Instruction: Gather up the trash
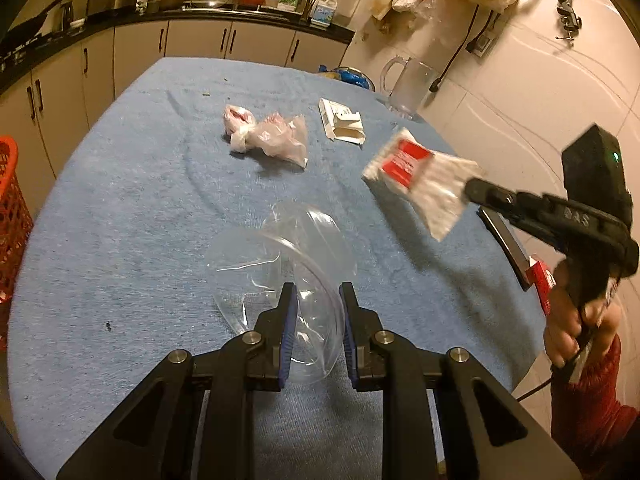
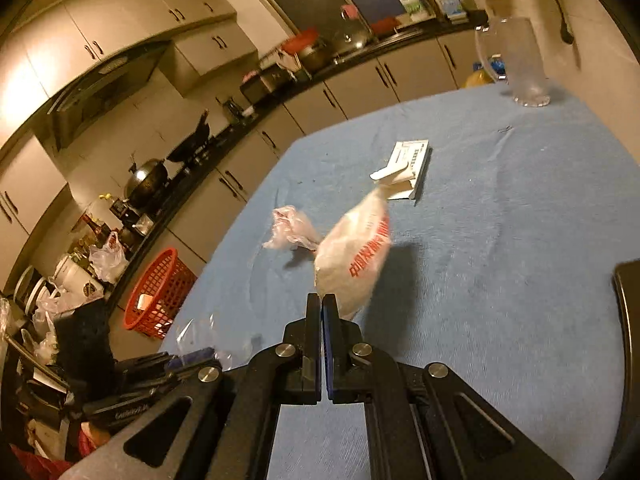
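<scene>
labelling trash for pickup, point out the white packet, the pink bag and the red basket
white packet (image 1: 416, 176), left wrist view, on its red label
pink bag (image 1: 276, 138), left wrist view, on its crumpled middle
red basket (image 2: 160, 292), right wrist view, on its mesh wall

Black gripper (image 1: 316, 304), blue pads, red sleeve (image 1: 588, 396).

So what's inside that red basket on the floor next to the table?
Through the open top of the red basket, the right wrist view shows a small pale scrap lying inside. The mesh wall covers the rest of the bottom, so anything else in there cannot be seen.
</scene>
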`<act>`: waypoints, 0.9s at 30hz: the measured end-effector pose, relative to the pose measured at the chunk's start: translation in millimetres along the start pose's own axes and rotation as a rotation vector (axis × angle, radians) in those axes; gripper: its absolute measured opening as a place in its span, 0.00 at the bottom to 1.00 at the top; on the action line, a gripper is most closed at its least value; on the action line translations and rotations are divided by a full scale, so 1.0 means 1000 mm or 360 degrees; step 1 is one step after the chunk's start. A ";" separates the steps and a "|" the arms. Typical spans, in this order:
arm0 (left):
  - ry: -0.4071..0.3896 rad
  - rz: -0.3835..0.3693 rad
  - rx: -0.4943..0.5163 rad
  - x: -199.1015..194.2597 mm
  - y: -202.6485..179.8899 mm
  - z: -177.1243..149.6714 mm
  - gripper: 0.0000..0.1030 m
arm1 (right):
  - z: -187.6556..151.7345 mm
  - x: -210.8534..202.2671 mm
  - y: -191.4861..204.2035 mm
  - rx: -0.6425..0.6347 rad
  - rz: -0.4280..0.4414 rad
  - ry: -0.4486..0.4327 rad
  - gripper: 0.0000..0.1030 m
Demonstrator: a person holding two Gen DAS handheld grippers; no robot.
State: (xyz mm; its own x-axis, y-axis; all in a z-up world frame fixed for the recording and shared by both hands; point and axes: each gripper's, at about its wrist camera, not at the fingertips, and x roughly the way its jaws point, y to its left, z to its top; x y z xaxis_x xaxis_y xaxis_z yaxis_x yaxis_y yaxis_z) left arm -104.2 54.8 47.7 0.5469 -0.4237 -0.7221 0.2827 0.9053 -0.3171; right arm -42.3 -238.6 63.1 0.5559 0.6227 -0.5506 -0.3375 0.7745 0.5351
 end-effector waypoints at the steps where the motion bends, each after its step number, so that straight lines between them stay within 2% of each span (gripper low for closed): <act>1: -0.0005 0.0002 0.0000 -0.003 -0.001 -0.001 0.20 | -0.002 -0.002 0.002 -0.0003 0.0006 0.0002 0.02; 5: -0.0018 0.0015 0.0002 -0.009 -0.002 -0.001 0.20 | -0.012 0.001 0.011 -0.0047 -0.0012 0.0069 0.02; 10: -0.0015 0.0025 0.0007 -0.008 0.000 -0.002 0.20 | -0.023 0.010 0.019 -0.0175 -0.0116 0.0211 0.07; 11: -0.0014 0.0023 0.0007 -0.008 -0.001 -0.002 0.20 | -0.024 0.011 0.019 -0.0200 -0.0141 0.0222 0.18; 12: -0.0014 0.0020 0.0009 -0.007 -0.001 -0.001 0.20 | -0.024 0.012 0.019 -0.0219 -0.0156 0.0220 0.39; 14: -0.0014 0.0017 0.0017 -0.007 -0.002 -0.001 0.20 | -0.023 0.011 0.017 -0.0227 -0.0164 0.0200 0.63; 20: -0.0004 0.0018 0.0030 -0.003 -0.002 -0.002 0.20 | -0.012 0.023 0.007 -0.0192 -0.0183 0.0189 0.65; 23: -0.0002 0.0015 0.0032 -0.003 -0.003 -0.001 0.20 | -0.006 0.030 0.004 -0.0262 -0.0363 0.0183 0.64; 27: -0.0005 0.0020 0.0029 0.000 -0.003 0.000 0.20 | 0.003 0.031 -0.001 -0.0184 -0.0313 0.0197 0.65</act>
State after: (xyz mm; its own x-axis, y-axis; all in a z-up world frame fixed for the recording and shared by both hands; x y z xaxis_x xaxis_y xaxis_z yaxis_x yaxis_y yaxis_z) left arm -105.1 52.5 48.5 0.5529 -0.4122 -0.7241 0.2898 0.9099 -0.2967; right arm -22.2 -219.8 47.6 0.5245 0.4624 -0.7149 -0.3211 0.8851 0.3370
